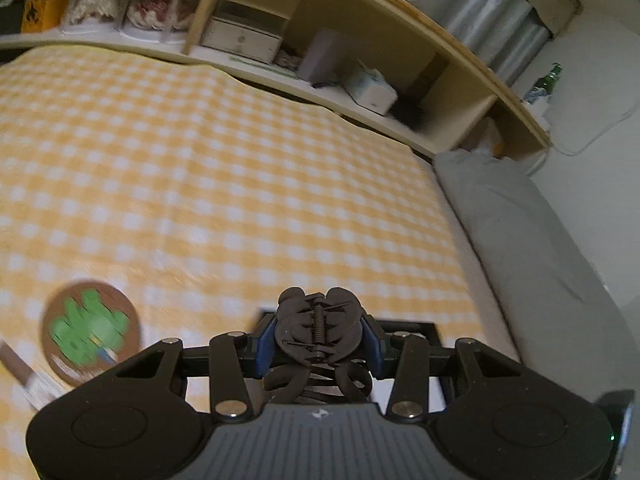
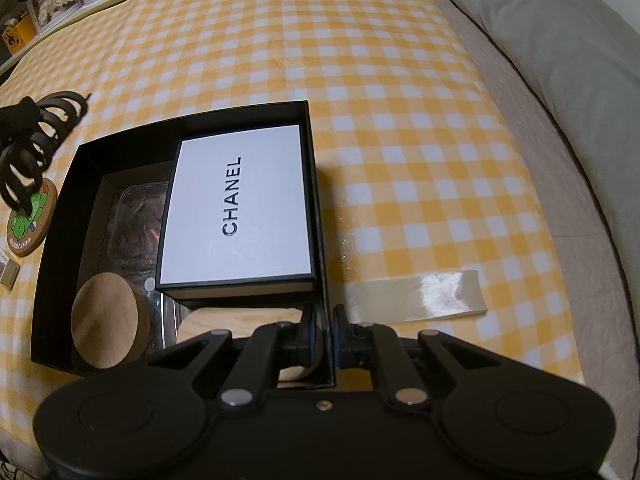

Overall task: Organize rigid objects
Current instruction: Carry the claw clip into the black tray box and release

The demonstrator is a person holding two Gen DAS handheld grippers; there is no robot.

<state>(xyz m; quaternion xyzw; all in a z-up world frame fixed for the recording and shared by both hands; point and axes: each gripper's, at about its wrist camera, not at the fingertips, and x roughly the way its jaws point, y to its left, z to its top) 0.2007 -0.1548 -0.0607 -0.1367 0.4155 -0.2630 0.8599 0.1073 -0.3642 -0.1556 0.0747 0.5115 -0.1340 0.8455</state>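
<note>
My left gripper (image 1: 319,342) is shut on a black claw hair clip (image 1: 318,330) and holds it above the yellow checked cloth; the clip also shows at the left of the right wrist view (image 2: 36,142). My right gripper (image 2: 325,334) is shut on the right wall of an open black box (image 2: 60,216). Inside the box lie a white Chanel box (image 2: 240,208), a round wooden lid (image 2: 106,320) and a clear plastic container (image 2: 138,220). A round cork coaster with a green figure (image 1: 91,334) lies left of the left gripper; it also shows left of the box (image 2: 28,224).
A strip of clear tape (image 2: 416,294) lies on the cloth right of the box. A grey pillow (image 2: 560,48) lies along the right side. A wooden shelf (image 1: 360,40) with boxes and display cases runs behind the bed. A small box end (image 2: 8,274) lies at far left.
</note>
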